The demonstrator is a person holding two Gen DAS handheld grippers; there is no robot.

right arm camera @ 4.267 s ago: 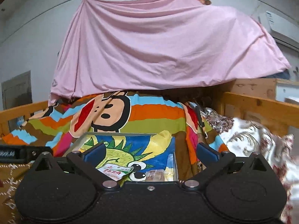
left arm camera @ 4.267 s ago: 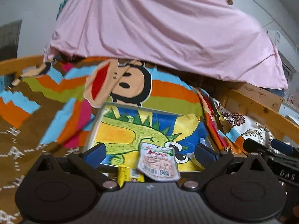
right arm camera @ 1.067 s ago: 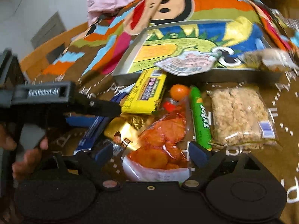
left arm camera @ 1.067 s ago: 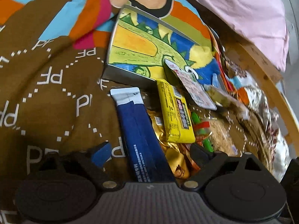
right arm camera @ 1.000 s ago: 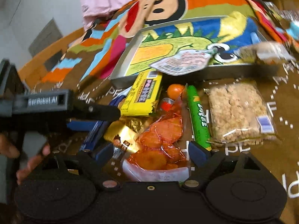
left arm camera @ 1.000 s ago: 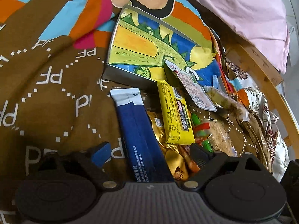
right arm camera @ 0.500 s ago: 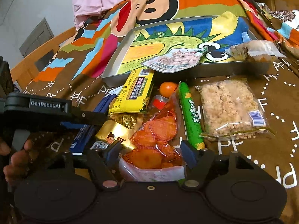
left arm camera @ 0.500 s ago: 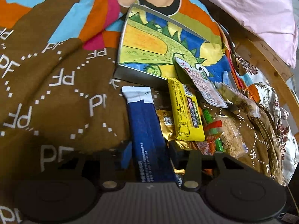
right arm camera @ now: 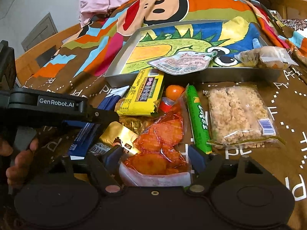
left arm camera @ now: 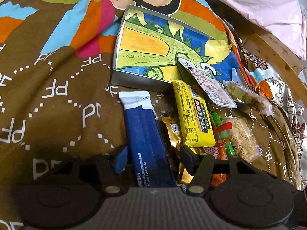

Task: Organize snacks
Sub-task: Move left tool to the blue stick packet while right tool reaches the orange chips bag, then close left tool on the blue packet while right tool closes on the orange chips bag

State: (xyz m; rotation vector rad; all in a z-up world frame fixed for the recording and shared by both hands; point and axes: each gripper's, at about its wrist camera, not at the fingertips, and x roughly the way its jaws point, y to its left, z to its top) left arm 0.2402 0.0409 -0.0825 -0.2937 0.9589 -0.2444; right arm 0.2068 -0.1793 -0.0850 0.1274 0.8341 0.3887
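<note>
A pile of snacks lies on a brown patterned cloth in front of a metal tray (left arm camera: 134, 79) lined with a dinosaur drawing. My left gripper (left arm camera: 151, 160) has its jaws closed in around the near end of a long blue packet (left arm camera: 145, 134). My right gripper (right arm camera: 153, 158) has its jaws closed in around a clear bag of orange snacks (right arm camera: 161, 143). A yellow packet (left arm camera: 193, 115) leans on the tray's front rim. A white and pink pouch (right arm camera: 180, 62) and a wrapped pastry (right arm camera: 264, 57) rest on that rim.
Between the grippers lie a gold packet (right arm camera: 119, 136), a green stick (right arm camera: 198, 120), a small orange ball (right arm camera: 173, 92) and a bag of puffed rice (right arm camera: 238, 115). A wooden rail (left arm camera: 276, 51) and pink sheet (left arm camera: 259, 5) bound the far side.
Both grippers came down from facing the pink sheet to the snack pile. In the last half second both sets of jaws narrowed, the left onto the blue packet, the right onto the orange bag.
</note>
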